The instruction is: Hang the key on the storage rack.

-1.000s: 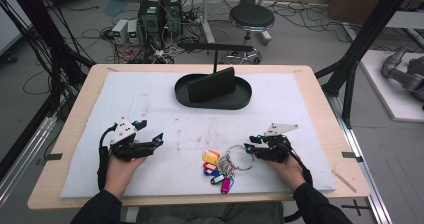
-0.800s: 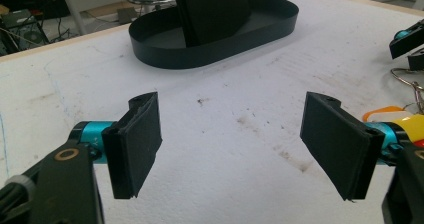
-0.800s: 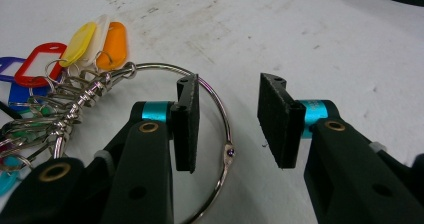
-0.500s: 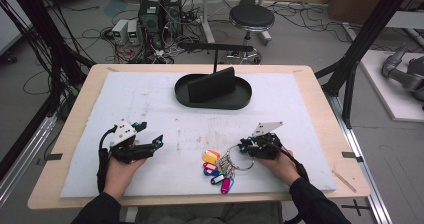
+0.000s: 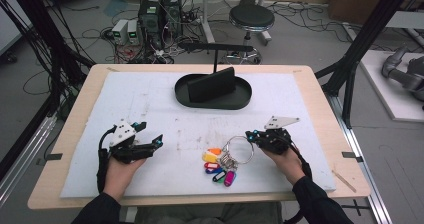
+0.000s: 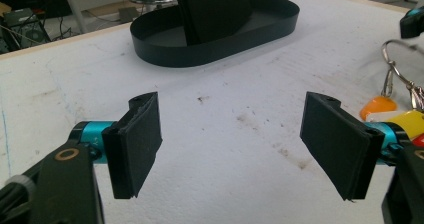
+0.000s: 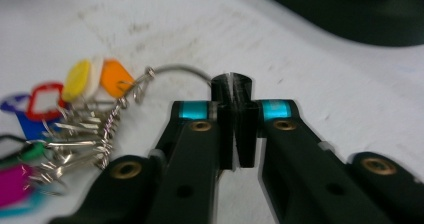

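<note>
A bunch of keys with several coloured tags (image 5: 218, 166) hangs on a large wire key ring (image 5: 239, 150) lying on the white mat near the front. My right gripper (image 5: 251, 135) sits at the ring's right side. In the right gripper view its jaws have just been closing and the right gripper (image 7: 234, 91) is shut, with the key ring's wire (image 7: 180, 69) running in between the pads. The tags (image 7: 80, 79) lie to its left. My left gripper (image 5: 151, 134) rests on the mat at the front left. The left gripper (image 6: 232, 144) is wide open with nothing between its pads.
A black oval tray (image 5: 245, 91) holding an upright black block (image 5: 212, 84) stands at the back middle of the mat; in the left gripper view the tray (image 6: 280, 21) lies ahead. A bar on a thin post rises behind it. Table edges frame the mat.
My right gripper slid left to the key ring and its jaws closed on the wire. The left gripper stayed put and open.
</note>
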The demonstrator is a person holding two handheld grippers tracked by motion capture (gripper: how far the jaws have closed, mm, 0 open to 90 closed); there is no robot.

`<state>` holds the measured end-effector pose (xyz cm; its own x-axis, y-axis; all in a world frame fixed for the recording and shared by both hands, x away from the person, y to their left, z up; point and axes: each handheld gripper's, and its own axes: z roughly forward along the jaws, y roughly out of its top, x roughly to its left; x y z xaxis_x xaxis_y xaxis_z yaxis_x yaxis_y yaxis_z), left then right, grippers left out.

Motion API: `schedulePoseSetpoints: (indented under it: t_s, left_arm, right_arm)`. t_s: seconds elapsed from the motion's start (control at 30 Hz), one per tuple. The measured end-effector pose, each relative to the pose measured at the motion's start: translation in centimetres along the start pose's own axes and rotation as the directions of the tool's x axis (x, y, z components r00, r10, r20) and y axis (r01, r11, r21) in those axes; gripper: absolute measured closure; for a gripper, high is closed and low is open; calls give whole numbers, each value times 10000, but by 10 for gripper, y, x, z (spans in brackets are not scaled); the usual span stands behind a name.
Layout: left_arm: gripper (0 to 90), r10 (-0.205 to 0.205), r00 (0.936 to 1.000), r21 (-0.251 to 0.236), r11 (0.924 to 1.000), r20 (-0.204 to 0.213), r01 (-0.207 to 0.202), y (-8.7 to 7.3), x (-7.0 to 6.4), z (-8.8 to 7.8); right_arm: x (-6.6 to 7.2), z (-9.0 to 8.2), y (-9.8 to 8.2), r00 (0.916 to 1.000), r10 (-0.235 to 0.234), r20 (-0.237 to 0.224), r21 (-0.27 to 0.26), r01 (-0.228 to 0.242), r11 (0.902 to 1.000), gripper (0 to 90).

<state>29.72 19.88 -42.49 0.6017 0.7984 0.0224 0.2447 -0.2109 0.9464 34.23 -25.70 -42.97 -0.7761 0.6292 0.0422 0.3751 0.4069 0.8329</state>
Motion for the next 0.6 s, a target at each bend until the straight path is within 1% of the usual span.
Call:
schedulePoseSetpoints:
  t_s: [0.03, 0.07, 0.13, 0.17, 0.2, 0.23, 0.27, 0.3, 0.33, 0.37, 0.4, 0.43, 0.47, 0.5, 0.57, 0.6]
  left_arm:
    - [244, -9, 10000, -2, 10000, 6, 9, 0, 0, 0]
    - [244, -15, 10000, 13, 10000, 29, 15, 0, 0, 1]
    - [244, 34, 10000, 57, 10000, 57, -34, 0, -1, 1]
    - [244, 1, 10000, 27, 10000, 85, -1, 0, -1, 1]
    - [244, 38, 9999, 46, 10000, 108, -38, 0, -1, 1]
    - [244, 65, 9999, 65, 10000, 83, -65, 0, -2, 1]
    - [244, 47, 9999, 53, 10000, 90, -47, 0, -2, 2]
    - [244, 16, 10000, 61, 10000, 95, -17, 0, -2, 2]
    - [244, 15, 10000, 83, 10000, 98, -16, 0, -2, 2]
    - [244, 10, 10000, 83, 10000, 93, -11, 0, -2, 2]
    - [244, 3, 9999, 68, 10000, 123, -4, 0, -2, 2]
    - [244, -6, 9999, 62, 10000, 128, 5, 0, -3, 2]
    - [244, 33, 9999, 66, 10000, 155, -34, 0, -3, 2]
    - [244, 52, 9998, 74, 10000, 185, -53, 0, -3, 2]
    - [244, 45, 9998, 68, 10000, 178, -46, 0, -3, 3]
    - [244, 32, 9998, 71, 10000, 198, -33, 0, -3, 3]
  right_arm:
    - [-1, -3, 1, 10000, 81, -54, -197, -82, 9998, 900]
    - [-1, -5, 2, 9999, 115, -110, -224, -118, 9997, 900]
    - [-2, -5, 2, 9999, 66, -75, -188, -68, 9998, 900]
    - [-2, -3, 2, 9999, 141, -100, -137, -142, 9998, 900]
    - [-4, 0, 1, 9997, 136, -224, 25, -135, 9999, 859]
    - [-4, 0, 1, 9997, 136, -224, 25, -135, 9999, 859]
    - [-4, 1, 1, 9998, 96, -181, 115, -94, 9999, 823]
    - [-3, 4, 1, 9999, 7, -126, 181, -5, 9998, 765]
    - [-1, 11, 1, 9990, -244, -367, 332, 256, 9991, 733]
    - [-1, 11, 1, 9990, -244, -367, 332, 256, 9991, 733]
    - [-1, 16, 1, 9983, -406, -427, 435, 424, 9981, 709]
    - [0, 20, 1, 9976, -577, -384, 577, 599, 9965, 693]
    - [1, 25, 1, 9957, -821, -417, 779, 852, 9933, 677]
    - [2, 29, 2, 9951, -883, -446, 1063, 927, 9900, 646]
    - [3, 41, 5, 9912, -1256, -422, 1486, 1305, 9802, 623]
    - [3, 41, 5, 9912, -1256, -422, 1486, 1305, 9802, 623]
